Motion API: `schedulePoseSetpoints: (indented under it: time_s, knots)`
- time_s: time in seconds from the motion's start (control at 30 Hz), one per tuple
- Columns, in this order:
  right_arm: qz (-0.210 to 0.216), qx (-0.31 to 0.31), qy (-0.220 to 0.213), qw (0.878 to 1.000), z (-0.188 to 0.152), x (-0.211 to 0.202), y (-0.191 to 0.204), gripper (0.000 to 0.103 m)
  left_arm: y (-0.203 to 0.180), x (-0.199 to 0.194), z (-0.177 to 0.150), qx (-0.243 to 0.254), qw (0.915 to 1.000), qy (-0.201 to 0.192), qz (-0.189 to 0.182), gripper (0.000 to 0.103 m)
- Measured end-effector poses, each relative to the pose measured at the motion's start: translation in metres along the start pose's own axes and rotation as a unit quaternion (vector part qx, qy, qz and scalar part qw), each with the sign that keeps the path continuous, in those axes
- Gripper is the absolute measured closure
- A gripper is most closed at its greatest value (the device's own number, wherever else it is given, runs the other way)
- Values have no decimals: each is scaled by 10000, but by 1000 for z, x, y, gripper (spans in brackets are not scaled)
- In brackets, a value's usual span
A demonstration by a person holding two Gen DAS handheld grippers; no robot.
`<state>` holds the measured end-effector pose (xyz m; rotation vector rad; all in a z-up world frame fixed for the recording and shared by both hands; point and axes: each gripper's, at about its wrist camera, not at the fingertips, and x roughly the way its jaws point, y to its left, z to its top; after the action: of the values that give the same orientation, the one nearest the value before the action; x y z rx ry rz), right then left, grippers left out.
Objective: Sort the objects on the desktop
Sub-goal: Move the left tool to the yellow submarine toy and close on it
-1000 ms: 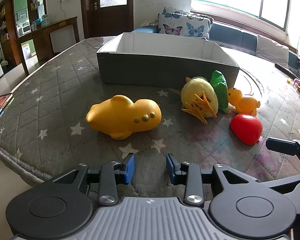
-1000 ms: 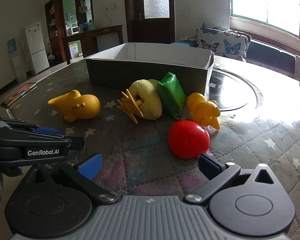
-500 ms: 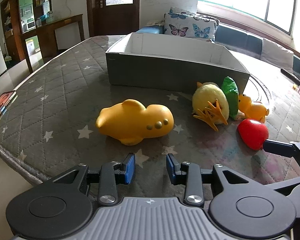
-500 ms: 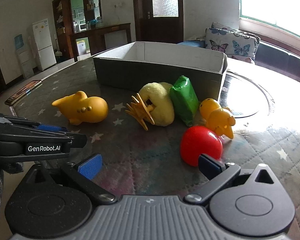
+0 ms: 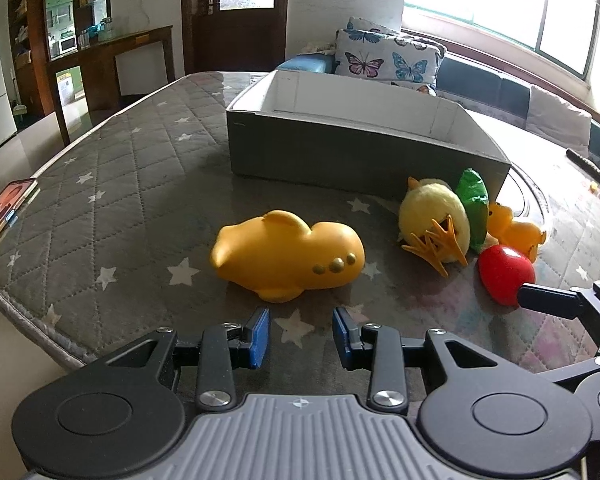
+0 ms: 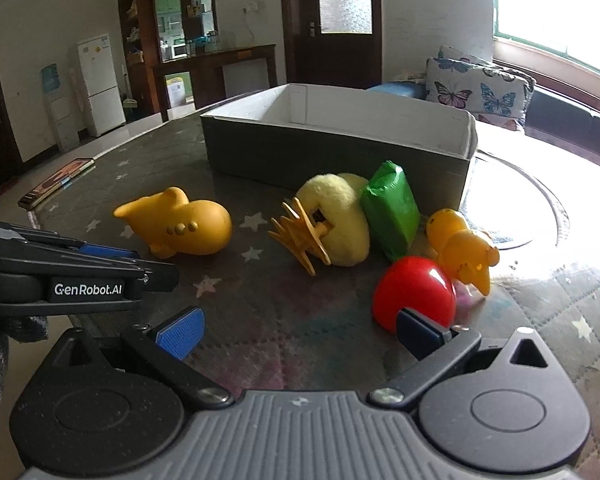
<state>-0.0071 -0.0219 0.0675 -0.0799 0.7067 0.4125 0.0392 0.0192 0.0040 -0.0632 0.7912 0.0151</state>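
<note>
An orange toy submarine [image 5: 288, 254] [image 6: 176, 227] lies on the quilted table just beyond my left gripper [image 5: 300, 336], which is partly open and empty. A yellow plush chick [image 5: 436, 226] [image 6: 334, 218], a green packet [image 5: 474, 204] [image 6: 390, 210], a yellow rubber duck [image 5: 514, 230] [image 6: 462, 246] and a red ball [image 5: 504, 274] [image 6: 414, 292] sit in a cluster to the right. My right gripper [image 6: 298, 330] is wide open and empty, its right finger just in front of the ball. A grey open box [image 5: 352, 152] [image 6: 332, 148] stands behind the toys.
The table's left edge [image 5: 28, 312] drops off near the left gripper. A book [image 5: 4, 208] lies on the floor at left. A glass turntable [image 6: 540, 216] lies right of the box. A sofa with butterfly pillows [image 5: 384, 56] stands behind.
Both grippers have moved forward toward the toys: the submarine is closer to the left gripper, and the red ball now sits by the right gripper's right finger.
</note>
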Motion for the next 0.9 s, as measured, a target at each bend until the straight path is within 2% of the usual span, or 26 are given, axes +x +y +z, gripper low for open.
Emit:
schedulePoseSetpoints:
  time_s: [0.67,0.9]
  knots:
    - [581,-729,-57,9956,27,15,37,1,50,-24,13,-557,9974,-466,-24,67]
    - [839,-953,-30,9919,40,30,50,7,66,-18,20,-774,9957,-407,-311,67]
